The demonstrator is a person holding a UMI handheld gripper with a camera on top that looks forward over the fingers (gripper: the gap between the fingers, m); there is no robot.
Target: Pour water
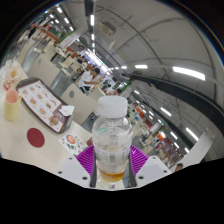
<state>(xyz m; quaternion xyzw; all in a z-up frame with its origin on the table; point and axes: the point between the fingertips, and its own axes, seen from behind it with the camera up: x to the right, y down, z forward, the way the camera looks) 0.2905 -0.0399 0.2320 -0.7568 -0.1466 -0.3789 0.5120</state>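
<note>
A clear plastic bottle (111, 140) stands up straight between the two fingers of the gripper (112, 160). It has a white cap on top and ribbed, see-through sides. Near the bottom there is a little bit of yellowish liquid, and the rest of the bottle looks empty. The purple pads (86, 157) on the fingers sit tight against the left and right sides of the bottle, so the gripper is clenched on it and holds it low down, near its base. The cap is on the bottle. The bottle is right in the middle, close to the camera, and it hides much of what lies straight ahead. To the left there is a white table (30, 125). On that table lies a flat board with small food pictures (45, 100), like a menu. Beside the board, at the far left, stands a cup with a yellow drink (11, 103) in it. Nearer, on the same table, there is a round red spot (36, 137); what it is cannot be told. Behind the bottle is a big hall with long bright ceiling lights (188, 72) and a dark ceiling. Far back there are more tables and some people (88, 78), all very small. They are well apart from the bottle and the gripper. The whole view is tipped to one side.
</note>
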